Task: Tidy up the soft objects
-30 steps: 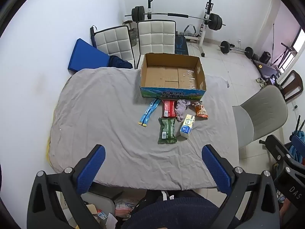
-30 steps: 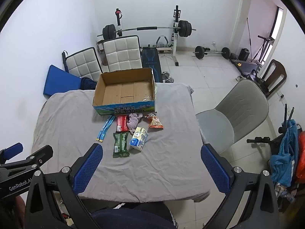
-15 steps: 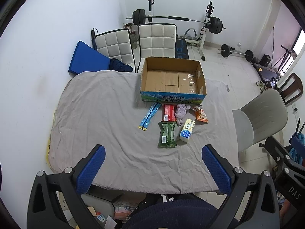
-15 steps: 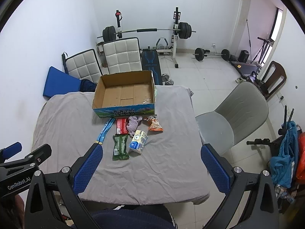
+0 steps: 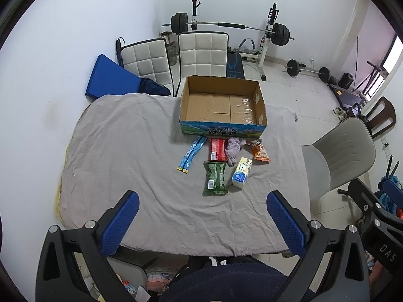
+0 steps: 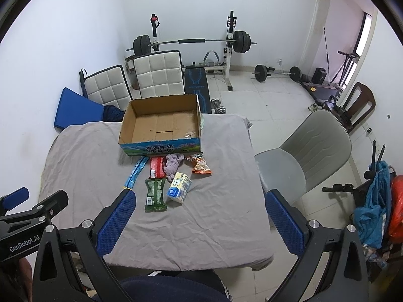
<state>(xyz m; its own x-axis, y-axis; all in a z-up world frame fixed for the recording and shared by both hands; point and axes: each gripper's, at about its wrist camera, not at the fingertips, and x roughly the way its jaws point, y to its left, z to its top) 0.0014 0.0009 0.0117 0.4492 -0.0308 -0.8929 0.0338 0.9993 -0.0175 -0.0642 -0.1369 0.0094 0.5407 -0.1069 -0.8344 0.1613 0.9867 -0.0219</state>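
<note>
Soft packets lie untouched on the surface, clustered just before the empty box. Over the last second you have only drawn both grippers back and higher. Left gripper and right gripper: jaws wide, holding nothing. Sorting not begun.

We are in a room of a home that doubles as a gym. A barbell rack with loaded plates stands against the far wall, a bench in front of it, and a second barbell lies on the tiled floor to the right. Nearer us a table under a grey sheet has two padded chairs behind it and a grey chair on its right.
</note>
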